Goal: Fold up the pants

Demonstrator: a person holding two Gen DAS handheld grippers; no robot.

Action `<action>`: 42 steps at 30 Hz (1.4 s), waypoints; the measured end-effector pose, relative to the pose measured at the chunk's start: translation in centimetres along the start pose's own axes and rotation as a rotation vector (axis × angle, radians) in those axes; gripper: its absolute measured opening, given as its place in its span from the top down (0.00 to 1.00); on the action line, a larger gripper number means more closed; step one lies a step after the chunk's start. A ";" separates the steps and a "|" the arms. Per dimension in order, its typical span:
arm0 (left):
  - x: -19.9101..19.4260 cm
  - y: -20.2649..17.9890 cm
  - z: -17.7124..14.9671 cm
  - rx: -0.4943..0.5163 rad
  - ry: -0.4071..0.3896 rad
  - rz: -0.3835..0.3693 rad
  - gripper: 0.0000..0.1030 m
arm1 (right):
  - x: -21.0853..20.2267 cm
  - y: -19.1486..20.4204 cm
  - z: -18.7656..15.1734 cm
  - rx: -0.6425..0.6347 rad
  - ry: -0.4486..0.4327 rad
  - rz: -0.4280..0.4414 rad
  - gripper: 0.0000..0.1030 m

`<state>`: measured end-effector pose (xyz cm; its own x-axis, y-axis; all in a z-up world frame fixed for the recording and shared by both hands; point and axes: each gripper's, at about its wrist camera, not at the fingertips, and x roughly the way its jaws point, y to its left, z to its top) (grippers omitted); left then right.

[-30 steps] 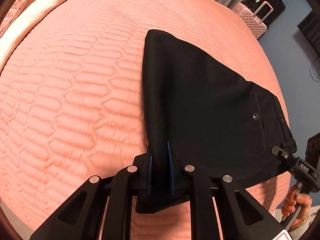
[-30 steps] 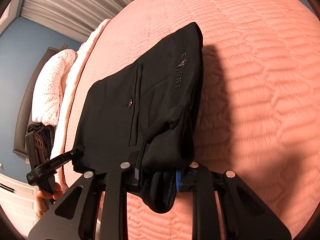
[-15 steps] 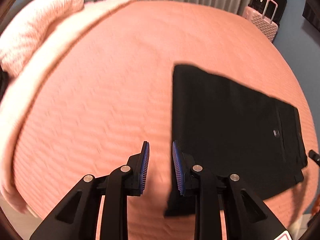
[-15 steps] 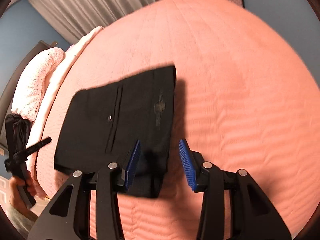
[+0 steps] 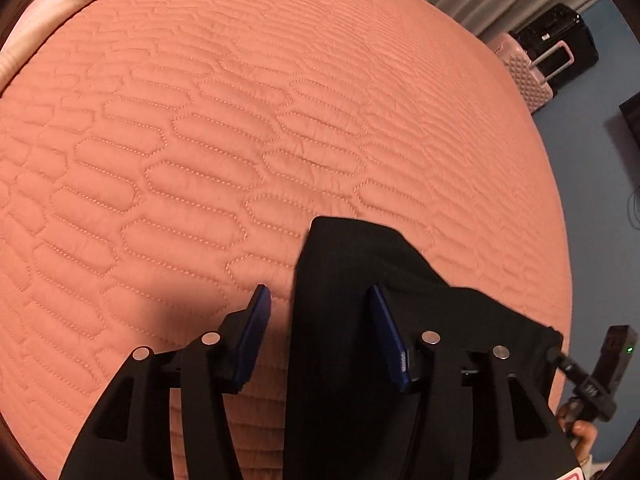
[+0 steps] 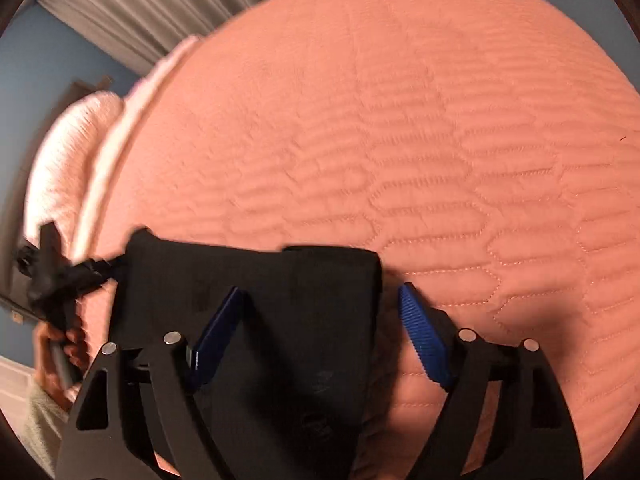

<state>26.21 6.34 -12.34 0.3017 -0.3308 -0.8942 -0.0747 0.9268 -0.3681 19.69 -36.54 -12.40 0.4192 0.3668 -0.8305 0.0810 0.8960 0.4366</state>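
Lying on the pink bed (image 5: 248,128), the black pants (image 5: 360,300) are folded into a small flat pile near the edge closest to the cameras.

From the left claw's camera, the bed fills the left side and the middle. The left claw (image 5: 318,300) is spread partway, and its jaws have just been opening. The left edge of the pants sits in the gap between the blue pads (image 5: 256,320), but the pads do not press on the cloth. To the right, the pants stretch out toward the other claw, where a bit of a hand (image 5: 580,428) shows. Far off at the top right stand a pink suitcase (image 5: 528,76) and a black suitcase (image 5: 560,40).

From the right claw's camera, at the far left, a hand (image 6: 60,344) holds the other claw, beside pale bedding (image 6: 64,168) and a grey curtain (image 6: 132,4). The pants lie in the lower middle. The right claw (image 6: 320,296) is spread wide, and its jaws have just been opening too. The pants' right edge is between its pads, which do not squeeze it. This picture is blurry. Bare pink bed fills the right side.
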 end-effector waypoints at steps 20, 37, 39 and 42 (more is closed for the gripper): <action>0.1 -3.5 3.6 0.193 -0.110 0.457 0.85 | 0.6 2.6 3.3 0.002 -0.076 -0.098 0.58; 3.4 -10.4 5.3 0.204 -0.112 0.355 0.53 | 0.3 7.7 3.8 -0.016 -0.178 -0.144 0.73; -0.3 -10.7 4.7 0.234 -0.219 0.374 0.53 | -1.7 9.0 2.4 -0.081 -0.203 -0.109 0.72; -3.6 -11.4 0.9 0.269 -0.278 0.294 0.47 | -0.5 10.9 -1.4 -0.237 -0.132 -0.149 0.74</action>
<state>26.82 -2.88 -4.74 0.5500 -0.0214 -0.8349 0.0418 0.9991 0.0019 19.04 -26.63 -7.70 0.5333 0.2053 -0.8206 -0.0560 0.9765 0.2079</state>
